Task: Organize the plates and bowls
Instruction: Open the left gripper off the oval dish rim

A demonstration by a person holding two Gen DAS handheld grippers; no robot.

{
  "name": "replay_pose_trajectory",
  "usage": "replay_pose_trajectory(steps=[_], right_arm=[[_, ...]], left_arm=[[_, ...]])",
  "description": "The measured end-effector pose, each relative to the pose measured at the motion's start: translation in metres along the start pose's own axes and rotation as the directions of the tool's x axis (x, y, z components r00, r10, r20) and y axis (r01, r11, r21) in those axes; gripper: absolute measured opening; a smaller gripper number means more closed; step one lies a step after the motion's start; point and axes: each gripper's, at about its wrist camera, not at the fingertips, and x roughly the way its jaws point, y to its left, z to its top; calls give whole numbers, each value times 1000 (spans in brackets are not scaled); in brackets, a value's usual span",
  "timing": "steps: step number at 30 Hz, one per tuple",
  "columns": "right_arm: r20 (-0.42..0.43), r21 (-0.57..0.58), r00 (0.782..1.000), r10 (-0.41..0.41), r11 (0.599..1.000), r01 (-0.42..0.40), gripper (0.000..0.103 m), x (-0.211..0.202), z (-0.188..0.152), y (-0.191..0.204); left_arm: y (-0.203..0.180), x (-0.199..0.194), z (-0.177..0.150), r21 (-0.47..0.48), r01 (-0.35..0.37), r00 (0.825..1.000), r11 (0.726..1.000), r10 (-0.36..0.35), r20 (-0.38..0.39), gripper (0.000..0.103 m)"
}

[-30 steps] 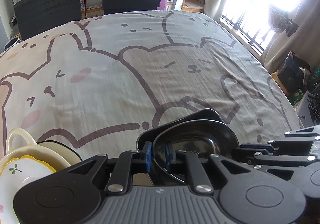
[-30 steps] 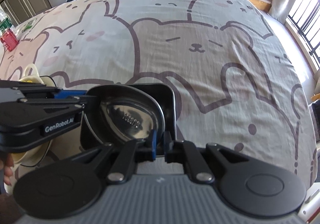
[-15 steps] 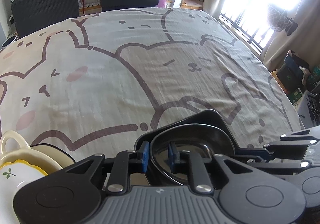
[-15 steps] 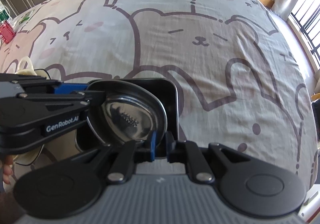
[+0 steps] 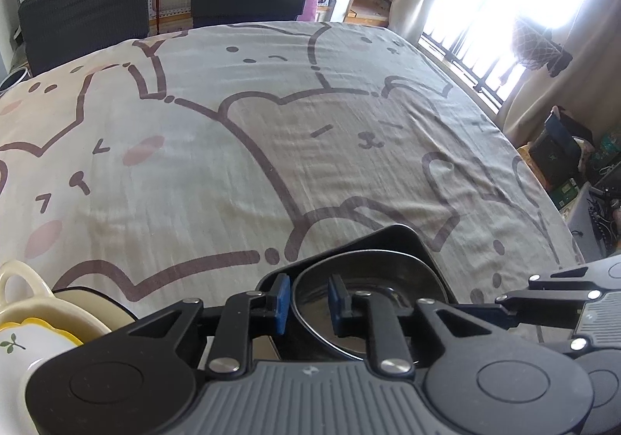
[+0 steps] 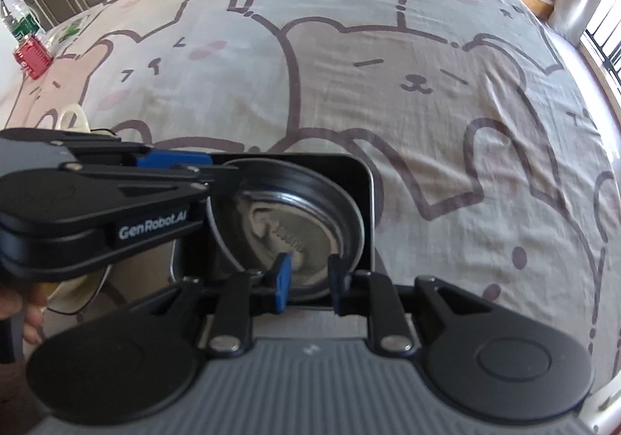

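Inside the black tray (image 6: 365, 179), the steel bowl (image 6: 295, 225) is half hidden by both spread tongs, left (image 5: 309, 304) and right (image 6: 309, 281).

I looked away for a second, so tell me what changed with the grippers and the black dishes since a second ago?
Both grippers opened: the left gripper and right gripper fingers spread off the rim of the round black bowl, letting go. The bowl stays nested in the square black dish; the cream dishes are unmoved.

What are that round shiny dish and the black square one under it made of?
The round dish looks like polished metal, probably stainless steel: it mirrors light and shapes. The square tray looks like matte black plastic or coated metal, with dull, even sheen; I can't tell which.
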Motion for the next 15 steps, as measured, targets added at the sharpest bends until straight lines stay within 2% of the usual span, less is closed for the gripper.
replay_pose_trajectory(steps=[4,8,10,11,13,15], right_arm=[[1,17,1000,-11,1000,11,25,0,0,-3],[46,40,999,6,999,-8,26,-11,-2,-11],[87,62,996,17,998,-23,26,-19,-2,-16],[109,73,994,17,997,-25,30,-22,-2,-20],[156,89,988,-16,996,2,40,-26,1,-26],[180,97,982,-56,995,39,41,-26,5,-32]], left_arm=[[2,-4,1,-5,-3,1000,1000,3,14,24],[8,-14,2,-19,-8,999,1000,9,43,26],[10,-20,1,-20,-17,998,1000,18,57,35],[11,-22,0,-18,-20,998,1000,21,65,38],[13,-27,-2,-15,-29,997,999,30,78,46],[14,-30,-4,-7,-42,996,999,42,83,50]])
